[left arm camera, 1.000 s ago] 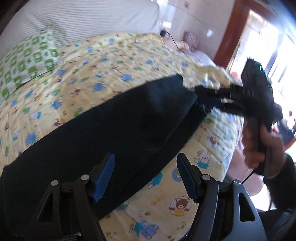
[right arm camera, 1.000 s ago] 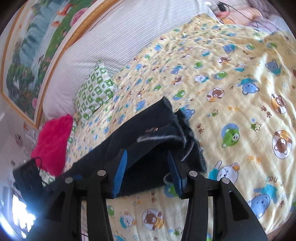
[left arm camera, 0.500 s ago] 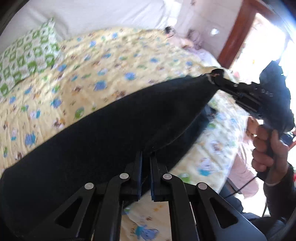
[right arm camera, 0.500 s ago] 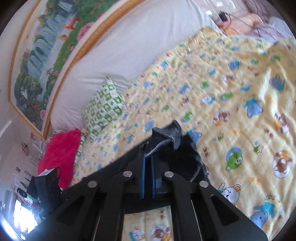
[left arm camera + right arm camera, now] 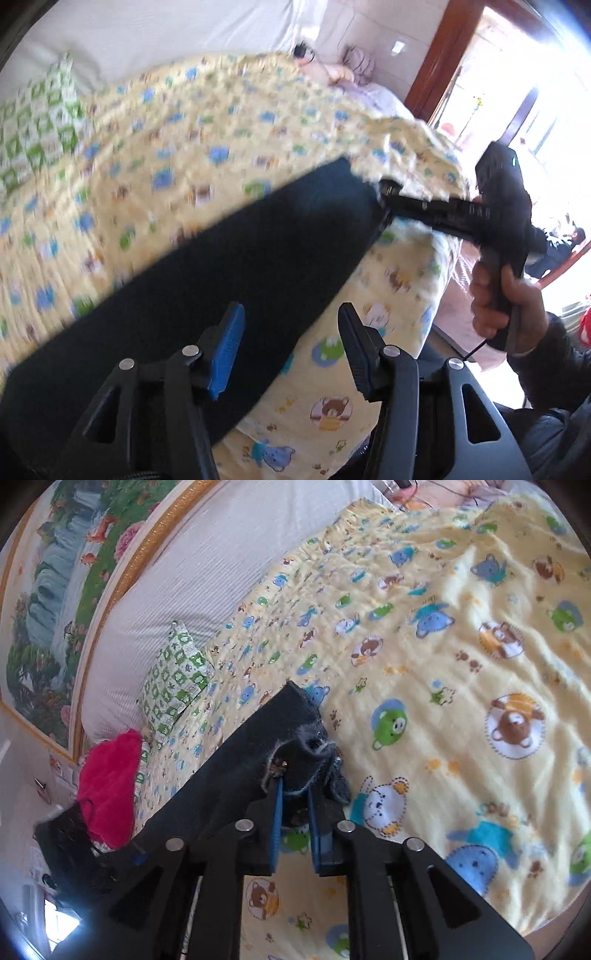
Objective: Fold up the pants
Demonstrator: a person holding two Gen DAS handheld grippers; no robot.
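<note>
The dark pants (image 5: pixel 229 280) were laid as a long band across the yellow cartoon-print quilt (image 5: pixel 192 140) of the bed, running close to the quilt's near edge. Their long far edge was seen as a straight line against the quilt, and their near edge ran just inside the place where the quilt dropped over the bed's side.

The left gripper (image 5: pixel 291 347) was held above the pants' near edge. Its jaws were spread and opening, with one blue pad (image 5: pixel 227 347) over the dark cloth and the other finger over the quilt; no cloth was pinched between them.

The right gripper (image 5: pixel 295 812) was seen at the pants' far end, where frayed denim edges (image 5: pixel 310 749) were bunched. Its jaws were narrowly parted and opening, and a fold of that bunched denim lay between the blue pads; whether the pads still pressed on it could not be told for certain, though the cloth looked caught there. In the left wrist view this gripper (image 5: pixel 388 195) was held by a hand (image 5: pixel 506 295) beyond the bed's side.

Beyond the pants' far edge a wide stretch of quilt lay open. A green-checked pillow (image 5: pixel 177 686) and a red cushion (image 5: pixel 107 782) lay at the headboard end of the pants, well apart from the bunched end.
</note>
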